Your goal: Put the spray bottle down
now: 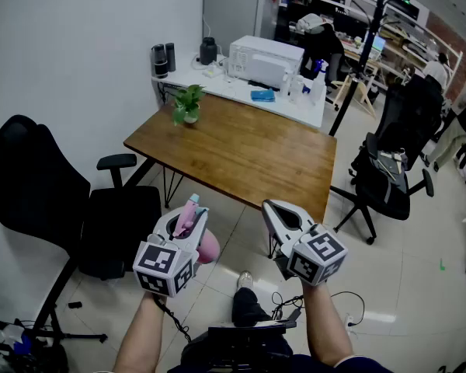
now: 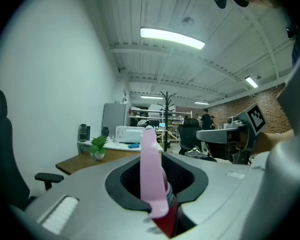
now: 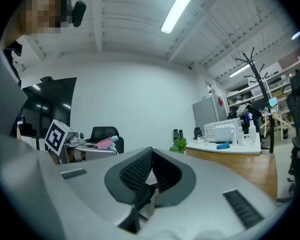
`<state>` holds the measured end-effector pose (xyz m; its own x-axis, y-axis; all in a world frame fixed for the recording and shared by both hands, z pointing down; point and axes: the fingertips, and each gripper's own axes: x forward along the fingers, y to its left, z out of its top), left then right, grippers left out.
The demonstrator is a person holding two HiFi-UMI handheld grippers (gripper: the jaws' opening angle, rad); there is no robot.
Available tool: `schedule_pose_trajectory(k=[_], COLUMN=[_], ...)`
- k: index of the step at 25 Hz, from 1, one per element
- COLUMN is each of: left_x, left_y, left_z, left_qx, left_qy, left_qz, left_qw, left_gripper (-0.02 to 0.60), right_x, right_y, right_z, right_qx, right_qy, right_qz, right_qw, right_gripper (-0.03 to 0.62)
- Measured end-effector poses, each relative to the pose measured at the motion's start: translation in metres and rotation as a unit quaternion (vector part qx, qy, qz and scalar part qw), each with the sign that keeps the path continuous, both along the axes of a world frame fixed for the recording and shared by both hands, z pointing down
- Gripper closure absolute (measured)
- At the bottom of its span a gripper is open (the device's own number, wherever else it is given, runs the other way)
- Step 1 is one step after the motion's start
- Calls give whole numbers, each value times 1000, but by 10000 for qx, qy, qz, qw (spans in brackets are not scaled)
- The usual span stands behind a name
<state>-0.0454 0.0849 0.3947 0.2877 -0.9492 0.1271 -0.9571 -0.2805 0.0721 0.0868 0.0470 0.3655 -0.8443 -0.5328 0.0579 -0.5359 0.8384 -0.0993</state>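
one spray bottle [image 1: 207,247] sits clamped in the left hand-held gripper [image 1: 191,210].

Office: swivel chair [image 1: 39,193], wooden table [image 1: 248,154]

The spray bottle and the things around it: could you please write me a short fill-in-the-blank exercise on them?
1. The left gripper is shut on a spray bottle whose colour is ____.
2. The right gripper has ____ between its jaws.
3. At one corner of the wooden table stands a small potted ____.

Missing words: pink; nothing; plant.
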Motion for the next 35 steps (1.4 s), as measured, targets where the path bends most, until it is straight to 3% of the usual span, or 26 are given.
schedule_pose_trajectory(k=[18, 25, 35], left_x=[-2, -7, -31], left_y=[-206, -242, -296], left_z=[-16, -10, 7], left_qx=[17, -59, -131], left_qy=[-172, -296, -282], left_qz=[-389, -503, -267], left_qw=[9991, 9983, 9992], left_gripper=[488, 488, 488], right_x=[1, -5, -35], right_y=[-211, -239, -279], right_z=[-8, 11, 26], right_qx=[-45, -222, -264], right_qy=[-203, -196, -26], right_qz=[-265, -329, -17], right_qw=[9994, 9990, 9996], right_gripper=[594, 594, 594])
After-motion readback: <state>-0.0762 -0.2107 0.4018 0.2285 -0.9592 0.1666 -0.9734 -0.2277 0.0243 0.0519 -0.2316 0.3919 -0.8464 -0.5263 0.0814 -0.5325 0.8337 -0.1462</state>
